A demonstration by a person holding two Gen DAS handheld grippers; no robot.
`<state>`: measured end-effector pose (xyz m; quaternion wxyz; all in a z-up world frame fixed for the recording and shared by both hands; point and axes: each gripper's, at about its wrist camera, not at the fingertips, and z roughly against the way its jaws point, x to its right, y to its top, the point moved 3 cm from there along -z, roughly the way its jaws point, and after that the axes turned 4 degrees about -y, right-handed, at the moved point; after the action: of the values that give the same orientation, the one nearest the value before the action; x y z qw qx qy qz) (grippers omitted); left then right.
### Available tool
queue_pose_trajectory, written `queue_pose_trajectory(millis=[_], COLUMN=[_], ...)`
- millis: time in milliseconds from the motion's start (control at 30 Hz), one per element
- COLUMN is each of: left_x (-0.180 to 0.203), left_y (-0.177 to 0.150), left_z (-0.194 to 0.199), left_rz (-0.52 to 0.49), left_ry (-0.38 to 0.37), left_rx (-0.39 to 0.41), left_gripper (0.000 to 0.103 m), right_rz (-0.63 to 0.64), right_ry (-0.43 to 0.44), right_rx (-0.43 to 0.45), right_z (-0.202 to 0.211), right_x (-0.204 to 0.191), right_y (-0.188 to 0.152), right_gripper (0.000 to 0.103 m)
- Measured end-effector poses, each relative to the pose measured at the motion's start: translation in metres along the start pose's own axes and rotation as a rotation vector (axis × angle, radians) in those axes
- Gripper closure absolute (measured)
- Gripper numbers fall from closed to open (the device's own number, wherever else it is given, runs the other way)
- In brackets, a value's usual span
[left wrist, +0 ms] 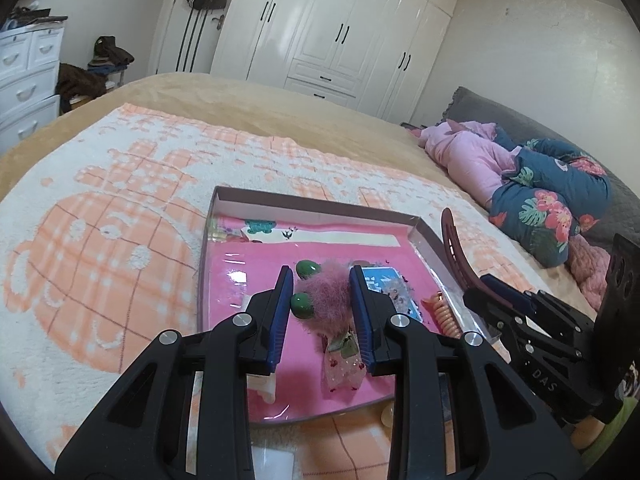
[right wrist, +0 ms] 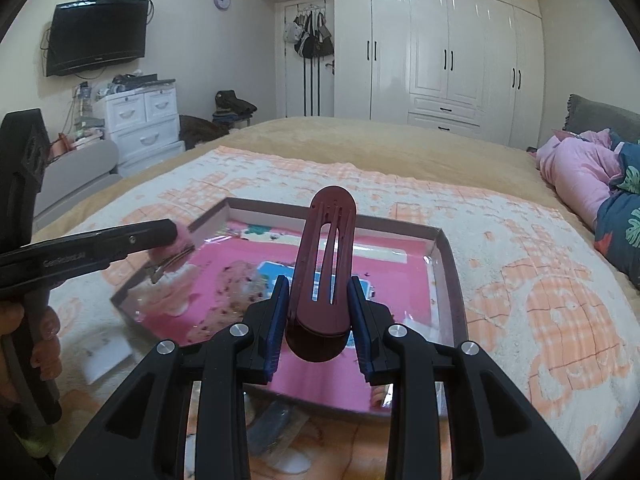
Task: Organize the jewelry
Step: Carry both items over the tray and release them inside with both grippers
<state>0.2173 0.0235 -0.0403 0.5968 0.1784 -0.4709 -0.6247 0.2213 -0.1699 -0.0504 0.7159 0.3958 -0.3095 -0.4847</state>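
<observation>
My left gripper (left wrist: 322, 284) is shut on a fuzzy pink hair clip (left wrist: 330, 300) with two green balls, held just above the pink-lined box (left wrist: 312, 202). My right gripper (right wrist: 318, 292) is shut on a long dark red hair clip (right wrist: 326, 264) that stands upright over the box (right wrist: 450, 264). The right gripper and its red clip (left wrist: 456, 248) show at the right of the left wrist view. The left gripper with the fuzzy clip (right wrist: 172, 250) shows at the left of the right wrist view. A glittery clear clip (left wrist: 344, 368) and an orange coil hair tie (left wrist: 442, 312) lie in the box.
The box sits on an orange-and-white blanket (left wrist: 120, 208) on a bed. Pink and floral bedding (left wrist: 540, 192) is piled at the right. A white wardrobe (right wrist: 436, 40) and drawers (right wrist: 140, 120) stand beyond the bed. Small loose items lie on the blanket (right wrist: 276, 424) near the box's front edge.
</observation>
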Motion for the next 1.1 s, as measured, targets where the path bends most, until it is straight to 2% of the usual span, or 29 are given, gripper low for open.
queue_pose_trajectory(millis=[333,700,933,1100], left_x=[0.007,0.006,0.007,0.007], left_y=[-0.004,-0.011,-0.012,-0.013], left_z=[-0.025,-0.036,-0.036,-0.035], left_rz=[-0.023,-0.027,-0.024,-0.021], left_ry=[0.008,0.005,0.006,0.009], left_rx=[-0.043,-0.075,-0.081,-0.081], left_gripper=[0.082,0.082,0.082,0.082], right_rz=[-0.020,-0.048,-0.068,-0.078], right_ry=[-0.013,-0.012,-0.009,-0.003], right_rx=[-0.079,-0.172,-0.170,-0.146], right_z=[-0.032,-0.056,-0.052,-0.038], right_x=[0.012,0.016,0.019,0.019], right_y=[-0.009,-0.016,-0.017,-0.017], right_gripper=[0.074,0.074,0.074,0.064])
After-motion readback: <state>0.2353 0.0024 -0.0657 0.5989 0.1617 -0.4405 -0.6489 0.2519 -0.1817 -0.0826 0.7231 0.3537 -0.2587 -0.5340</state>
